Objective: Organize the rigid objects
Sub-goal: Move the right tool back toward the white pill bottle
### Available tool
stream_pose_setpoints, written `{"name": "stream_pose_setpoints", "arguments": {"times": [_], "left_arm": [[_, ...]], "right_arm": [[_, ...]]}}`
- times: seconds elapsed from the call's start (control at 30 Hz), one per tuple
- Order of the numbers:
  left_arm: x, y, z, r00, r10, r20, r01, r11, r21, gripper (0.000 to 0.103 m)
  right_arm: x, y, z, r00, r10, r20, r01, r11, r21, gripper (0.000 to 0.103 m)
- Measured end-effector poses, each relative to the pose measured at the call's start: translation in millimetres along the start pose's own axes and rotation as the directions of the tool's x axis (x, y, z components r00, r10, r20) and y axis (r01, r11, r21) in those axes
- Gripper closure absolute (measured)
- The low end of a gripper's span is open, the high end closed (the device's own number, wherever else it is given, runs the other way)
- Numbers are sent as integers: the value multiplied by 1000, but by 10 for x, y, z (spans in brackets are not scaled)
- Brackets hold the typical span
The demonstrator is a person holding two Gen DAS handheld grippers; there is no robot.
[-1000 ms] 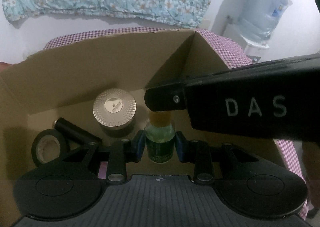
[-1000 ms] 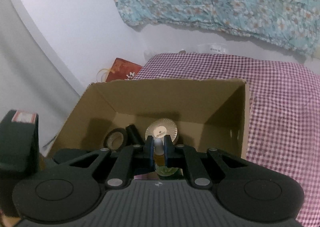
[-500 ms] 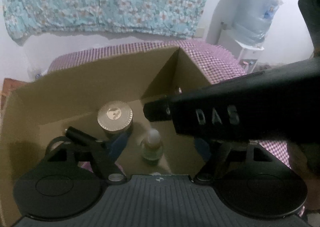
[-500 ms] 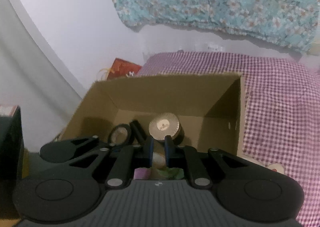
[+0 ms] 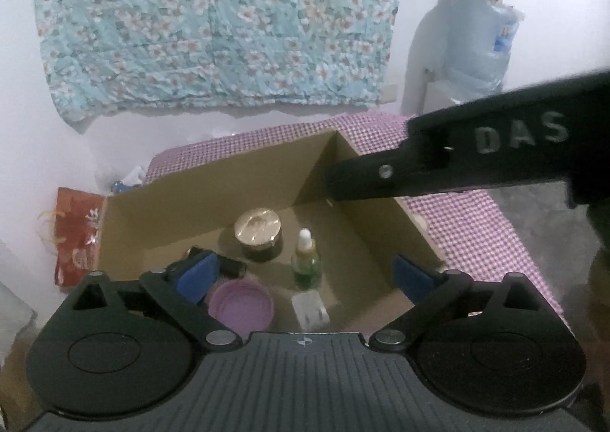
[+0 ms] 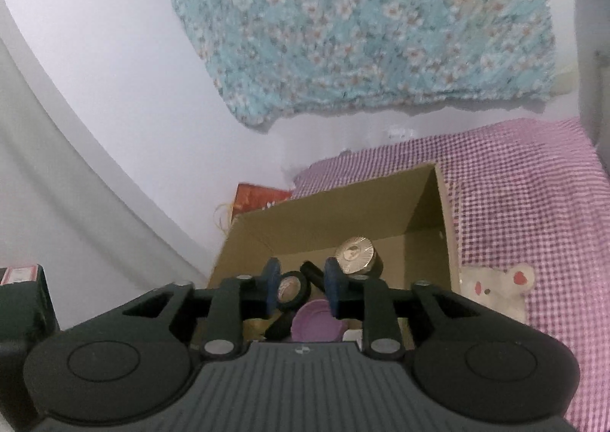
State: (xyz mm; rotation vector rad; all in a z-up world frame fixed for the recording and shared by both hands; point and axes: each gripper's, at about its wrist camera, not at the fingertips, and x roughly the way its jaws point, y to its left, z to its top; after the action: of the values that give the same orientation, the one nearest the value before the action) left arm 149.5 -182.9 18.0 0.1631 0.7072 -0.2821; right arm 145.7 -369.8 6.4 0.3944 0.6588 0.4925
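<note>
Over the cardboard box (image 5: 381, 237) on the checked cloth (image 5: 476, 226), the left gripper (image 5: 305, 272) spreads its jaws wide with nothing pressed between them. Inside, from the left: black tape roll (image 6: 291, 289), black cylinder (image 5: 228, 264), purple lid (image 5: 241, 305), gold-topped jar (image 5: 258, 227), then the little green bottle (image 5: 305, 260) standing upright and free beside a white block (image 5: 310, 312). The right gripper (image 6: 299, 289) hangs above the box, jaws narrow but opening, gripping nothing.

A home bedroom: a checked bedsheet (image 5: 476, 226) at right, a floral cloth (image 5: 228, 24) hung on the wall above, a water dispenser (image 5: 480, 47) upper right.
</note>
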Motion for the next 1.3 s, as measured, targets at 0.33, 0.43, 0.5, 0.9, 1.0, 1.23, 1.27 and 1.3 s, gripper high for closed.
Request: {"name": "stream_pose_setpoints", "arguments": {"times": [0.33,0.43,0.5,0.9,1.0,1.23,1.27,1.3], "left_arm": [[-506,422,-550,999,21,-38,-25,995,-97,2],[-623,558,-713,997,48,-54,-55,990,-131,2],[-689,662,-801,996,59,-59,-68,985,-159,2],[-753,1101,-1084,995,64,-76,-82,961,-263,1],[-694,1170,-1126,995,53,-90,-76,957,-280,1],[-502,1312,-1173,991,38,-125,-76,947,-313,1],[-475,1319,-1176,991,38,-132,-78,945,-318,1],[-447,1338,-1182,990,36,-138,-80,944,-321,1]], "right_arm": [[-398,442,-559,997,-70,12,70,998,-4,43],[-428,591,-724,997,-82,-5,82,997,-9,39],[-434,682,-812,996,-88,-14,88,996,-8,34],[-250,1150,-1038,992,-101,-72,95,992,-80,12],[-167,1193,-1036,991,-101,-86,94,992,-87,12],[125,1139,-1052,984,-106,-145,98,993,-66,11],[167,1126,-1053,982,-106,-153,98,993,-61,11],[209,1108,-1055,981,-107,-162,99,994,-55,11]]}}
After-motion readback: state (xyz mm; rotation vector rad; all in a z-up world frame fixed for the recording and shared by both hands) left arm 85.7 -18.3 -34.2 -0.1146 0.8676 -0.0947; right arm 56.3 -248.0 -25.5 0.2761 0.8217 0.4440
